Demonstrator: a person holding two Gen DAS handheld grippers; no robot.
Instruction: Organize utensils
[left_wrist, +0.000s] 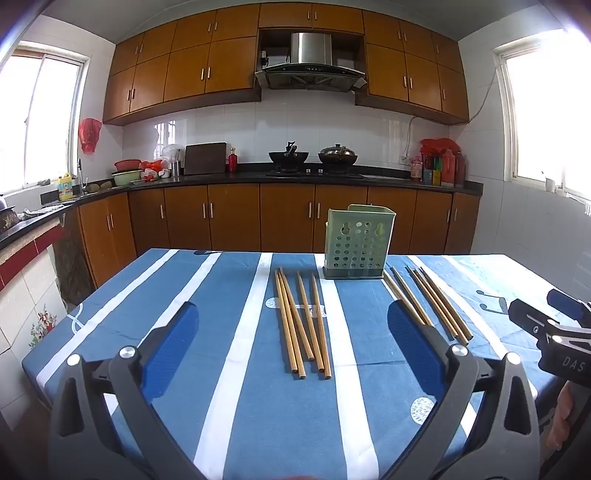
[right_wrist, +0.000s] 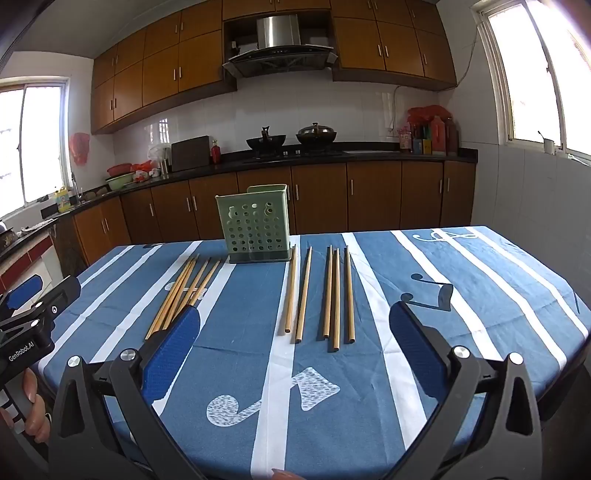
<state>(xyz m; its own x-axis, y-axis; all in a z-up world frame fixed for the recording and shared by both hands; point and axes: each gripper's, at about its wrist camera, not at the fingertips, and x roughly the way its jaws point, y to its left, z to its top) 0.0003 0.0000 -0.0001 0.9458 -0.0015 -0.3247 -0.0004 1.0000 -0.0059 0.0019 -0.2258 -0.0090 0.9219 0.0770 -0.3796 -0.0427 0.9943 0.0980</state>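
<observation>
Two spread grippers, left gripper (left_wrist: 291, 317) and right gripper (right_wrist: 295, 319), hold nothing; only the right wrist view fully shows five wooden chopsticks (right_wrist: 334, 295) right of the green perforated plastic holder (right_wrist: 255, 225).

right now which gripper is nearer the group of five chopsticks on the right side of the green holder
Right. The right gripper faces the five chopsticks head-on, open just short of their near ends. The left gripper sits across the table, lined up with the other group beside the green holder.

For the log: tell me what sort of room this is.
A home kitchen, most likely: a range hood hangs over woks on a stove, with wooden cabinets around. Chopsticks and a green holder sit on the table.
</observation>
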